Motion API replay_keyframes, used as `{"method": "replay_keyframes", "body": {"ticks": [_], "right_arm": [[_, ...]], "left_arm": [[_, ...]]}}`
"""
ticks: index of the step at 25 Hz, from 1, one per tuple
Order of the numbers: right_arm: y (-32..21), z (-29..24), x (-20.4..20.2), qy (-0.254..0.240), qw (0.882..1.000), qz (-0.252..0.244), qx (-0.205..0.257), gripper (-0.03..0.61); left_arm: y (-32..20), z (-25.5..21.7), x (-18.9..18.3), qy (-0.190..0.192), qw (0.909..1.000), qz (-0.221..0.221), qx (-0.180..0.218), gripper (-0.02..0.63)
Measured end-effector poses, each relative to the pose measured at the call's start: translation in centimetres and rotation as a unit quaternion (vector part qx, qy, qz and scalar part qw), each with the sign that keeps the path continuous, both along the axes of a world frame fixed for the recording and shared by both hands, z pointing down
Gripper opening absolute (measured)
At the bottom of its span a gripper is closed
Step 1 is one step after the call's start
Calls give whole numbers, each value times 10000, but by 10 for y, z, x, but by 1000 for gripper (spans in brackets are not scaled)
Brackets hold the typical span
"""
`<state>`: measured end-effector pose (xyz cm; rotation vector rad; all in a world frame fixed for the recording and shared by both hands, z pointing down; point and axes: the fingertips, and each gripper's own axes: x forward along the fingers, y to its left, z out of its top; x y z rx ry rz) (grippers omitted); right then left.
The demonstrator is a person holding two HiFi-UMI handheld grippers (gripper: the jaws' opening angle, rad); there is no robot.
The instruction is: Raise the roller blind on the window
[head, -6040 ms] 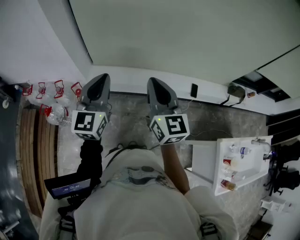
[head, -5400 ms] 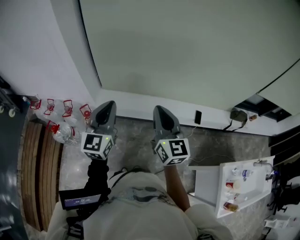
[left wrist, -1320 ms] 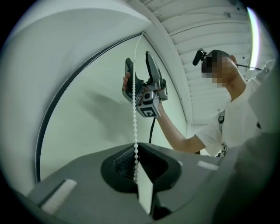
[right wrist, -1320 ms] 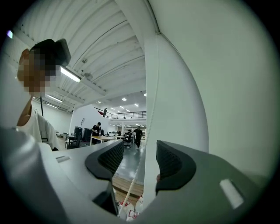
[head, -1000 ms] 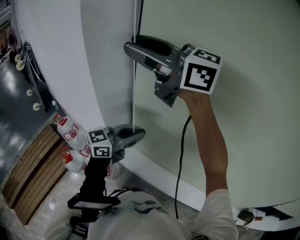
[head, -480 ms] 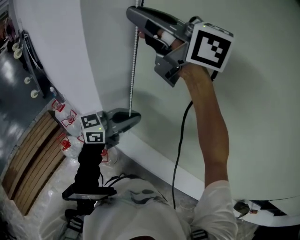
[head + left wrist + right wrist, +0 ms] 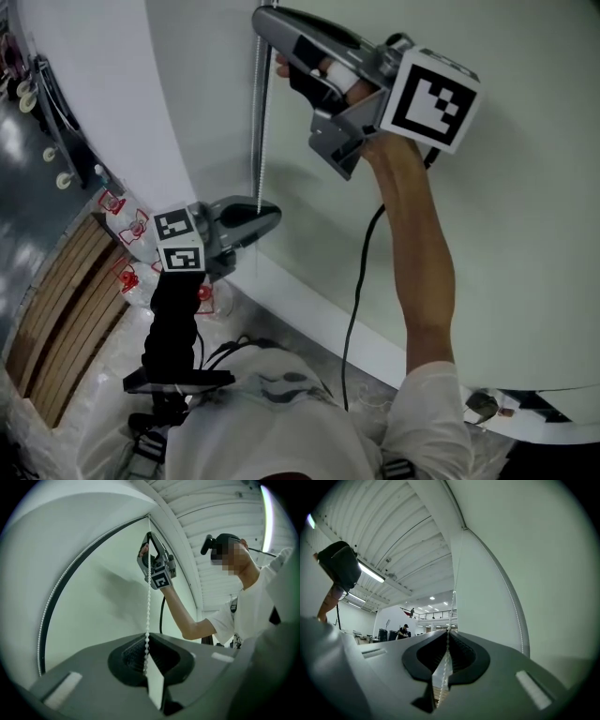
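The pale green roller blind fills the window, and its white bead chain hangs along the left edge. My right gripper is raised high on the chain. Its jaws have just been closing and now pinch the bead chain between the pads. Lower down, my left gripper is shut on the same chain, which runs taut between the two grippers. In the left gripper view the right gripper shows above, gripping the strand. The second strand of the loop hangs along the blind's edge.
A white wall and frame stand left of the chain, with a white sill below. Red-capped water bottles and wooden slats lie on the floor at the left. A black cable hangs from the right gripper.
Several seconds ago both grippers were low above the sill; now both are on the chain. Within the last second the right gripper shifted slightly up and shut on the chain.
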<state>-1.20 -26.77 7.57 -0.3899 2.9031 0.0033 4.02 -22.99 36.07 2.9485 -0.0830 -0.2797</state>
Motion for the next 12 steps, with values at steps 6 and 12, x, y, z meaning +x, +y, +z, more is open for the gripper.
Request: {"method": "replay_keyframes", "body": {"ticks": [6,12], "right_arm": [[15,17,-11,232,9996,-123,-95,14],[8,71,-7,522,9979,-41,-372,14]], "left_arm": [[7,-8,5,1,9998,139,126,0],[4,-8,11,5,9998,184,126,0]]}}
